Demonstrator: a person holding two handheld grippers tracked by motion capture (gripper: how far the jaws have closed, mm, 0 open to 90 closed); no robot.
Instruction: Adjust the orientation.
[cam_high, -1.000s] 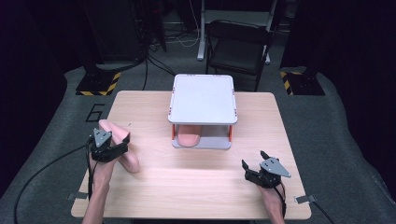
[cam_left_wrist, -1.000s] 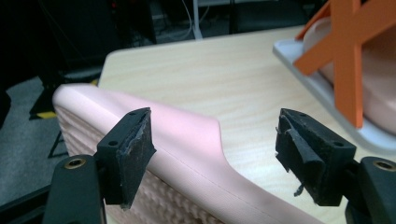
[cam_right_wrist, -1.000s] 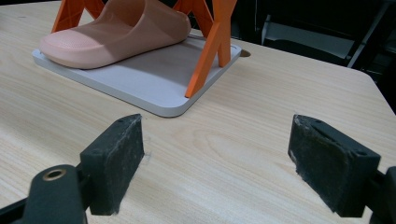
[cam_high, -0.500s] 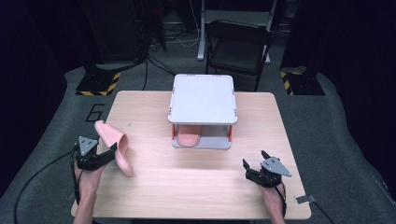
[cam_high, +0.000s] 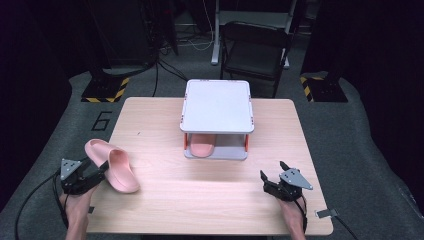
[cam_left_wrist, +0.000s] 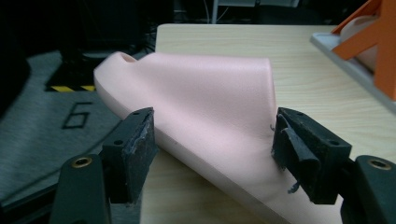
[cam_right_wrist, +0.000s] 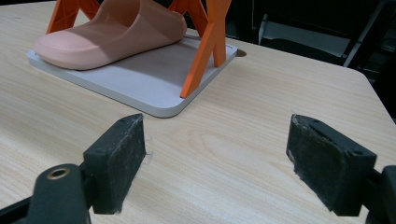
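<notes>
Left gripper at lower left of high view, jaws pinching pink slipper across its strap after closing a little further. Slipper rests on bench left edge, heel end overhanging toward floor number marking. Right gripper at lower right, jaws spread, nothing between them. White two-tier rack with orange legs stands at centre, second slipper on lower shelf. Black folding chair beyond bench.

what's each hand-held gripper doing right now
Left hand-held gripper: jaws just closing around the pink slipper; grip cannot be told.
Right hand-held gripper: open, empty, over the table.
</notes>
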